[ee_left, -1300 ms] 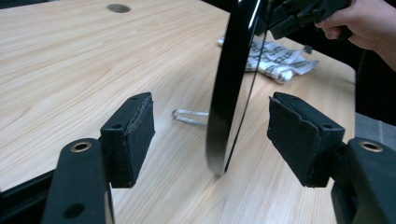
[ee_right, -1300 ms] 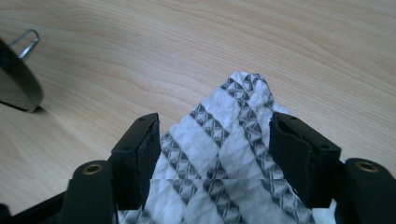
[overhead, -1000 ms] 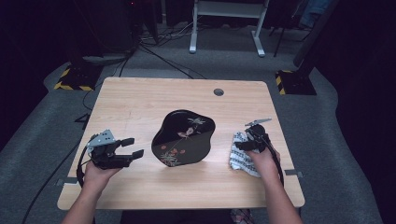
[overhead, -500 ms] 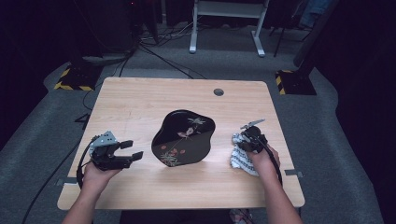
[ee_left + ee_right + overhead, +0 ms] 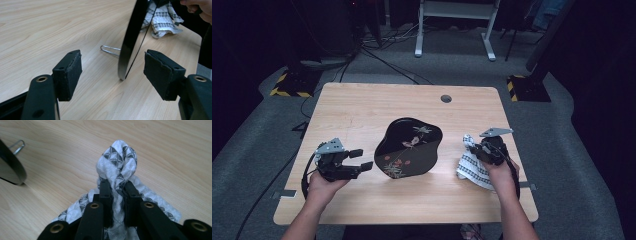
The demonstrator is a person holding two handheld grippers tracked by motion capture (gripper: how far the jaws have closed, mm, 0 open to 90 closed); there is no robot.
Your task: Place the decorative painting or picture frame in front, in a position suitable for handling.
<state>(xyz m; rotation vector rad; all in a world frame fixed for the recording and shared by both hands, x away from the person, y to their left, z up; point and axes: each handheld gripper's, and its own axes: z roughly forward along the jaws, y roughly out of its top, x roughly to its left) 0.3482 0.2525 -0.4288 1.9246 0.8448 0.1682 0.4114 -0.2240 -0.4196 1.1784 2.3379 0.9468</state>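
A black lacquered plate (image 5: pixel 408 148) with a flower pattern stands upright on a wire stand (image 5: pixel 108 49) in the middle of the wooden table (image 5: pixel 362 110). My left gripper (image 5: pixel 362 160) rests just left of it, open, and points at the plate's thin edge (image 5: pixel 132 37); nothing is between its pads (image 5: pixel 72 67). At the right, my right gripper (image 5: pixel 472 146) is shut on a white cloth (image 5: pixel 472 167) with a black woven pattern. A bunched fold of the cloth (image 5: pixel 118 160) sticks out past the right gripper's (image 5: pixel 117 192) tips, and the rest hangs down to the table.
A round cable hole (image 5: pixel 446 98) sits near the table's far edge. Bare wood stretches behind the plate and along the front edge. Beyond the table are grey floor, cables and a white frame leg (image 5: pixel 418 50).
The right gripper has shut on the cloth and risen a little, pulling a fold up off the table. The left gripper and the plate have stayed put.
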